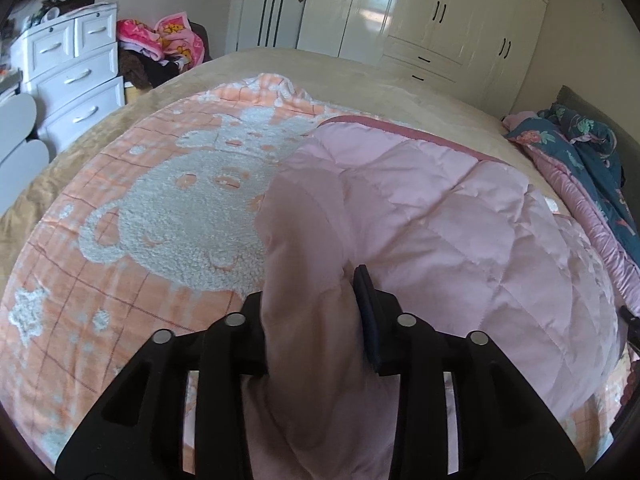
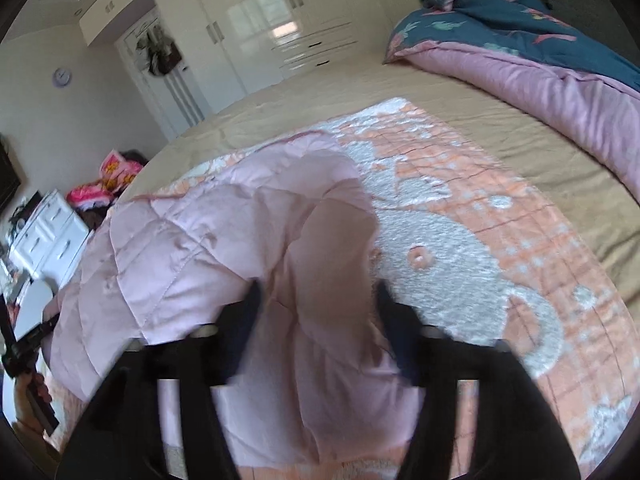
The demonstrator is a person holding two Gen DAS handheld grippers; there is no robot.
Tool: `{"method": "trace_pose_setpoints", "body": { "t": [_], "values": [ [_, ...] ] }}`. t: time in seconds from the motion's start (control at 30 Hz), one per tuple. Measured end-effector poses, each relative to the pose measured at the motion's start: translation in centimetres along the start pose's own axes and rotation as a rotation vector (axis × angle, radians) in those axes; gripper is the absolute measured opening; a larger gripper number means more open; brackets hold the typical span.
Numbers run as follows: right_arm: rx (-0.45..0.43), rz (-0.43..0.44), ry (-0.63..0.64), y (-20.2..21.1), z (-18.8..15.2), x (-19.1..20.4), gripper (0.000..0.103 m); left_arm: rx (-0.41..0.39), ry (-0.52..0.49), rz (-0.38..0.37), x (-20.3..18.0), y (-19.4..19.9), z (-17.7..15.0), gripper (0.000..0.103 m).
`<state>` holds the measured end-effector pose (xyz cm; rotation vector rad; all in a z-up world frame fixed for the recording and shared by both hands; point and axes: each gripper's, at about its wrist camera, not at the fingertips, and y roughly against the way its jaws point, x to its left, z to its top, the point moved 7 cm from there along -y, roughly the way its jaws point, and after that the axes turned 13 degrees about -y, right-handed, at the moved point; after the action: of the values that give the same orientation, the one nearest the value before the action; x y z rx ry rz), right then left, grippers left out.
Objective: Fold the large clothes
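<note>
A pink quilted garment lies on an orange blanket with a white bear pattern, spread on the bed. My left gripper is shut on a thick fold of the pink garment, which rises between its fingers and hides the left finger. In the right wrist view the same pink garment is bunched to the left. My right gripper is shut on another fold of it, lifted above the blanket. The other gripper shows at the far left of the right wrist view.
The tan bed sheet extends beyond the blanket. A blue floral and pink duvet is heaped at the bed's head. A white drawer unit and a clothes pile stand by the wall. White wardrobes line the back.
</note>
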<state>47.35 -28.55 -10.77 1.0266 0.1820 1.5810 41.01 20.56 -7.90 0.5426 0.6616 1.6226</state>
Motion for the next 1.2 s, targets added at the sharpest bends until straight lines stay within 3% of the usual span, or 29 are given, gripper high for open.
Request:
{"method": "trace_pose_setpoints", "body": {
  "t": [0.07, 0.17, 0.4, 0.47, 0.77, 1.0, 1.2],
  "values": [
    [-0.026, -0.003, -0.012, 1.1, 0.4, 0.0, 0.086, 0.005, -0.002, 0.022, 0.2, 0.5, 0.0, 0.038],
    [-0.062, 0.004, -0.012, 2.8, 0.8, 0.3, 0.097, -0.006, 0.002, 0.034, 0.3, 1.7, 0.1, 0.059],
    [-0.096, 0.018, -0.04, 4.9, 1.1, 0.8, 0.099, -0.013, -0.007, 0.03, -0.1, 4.8, -0.6, 0.085],
    [-0.091, 0.026, -0.058, 5.1, 1.0, 0.7, 0.099, -0.014, 0.007, 0.024, 0.0, 5.5, -0.9, 0.089],
    [-0.079, 0.007, -0.094, 6.5, -0.7, -0.2, 0.099, 0.001, 0.006, 0.027, -0.2, 7.4, -2.8, 0.093],
    [-0.066, 0.003, -0.129, 7.6, -2.5, -0.8, 0.099, 0.017, 0.101, 0.008, 1.3, 8.4, -5.2, 0.094],
    [0.003, 0.016, -0.211, 6.3, -4.1, -1.9, 0.099, 0.063, 0.25, -0.116, 2.0, 6.2, -7.2, 0.094]
  ]
}}
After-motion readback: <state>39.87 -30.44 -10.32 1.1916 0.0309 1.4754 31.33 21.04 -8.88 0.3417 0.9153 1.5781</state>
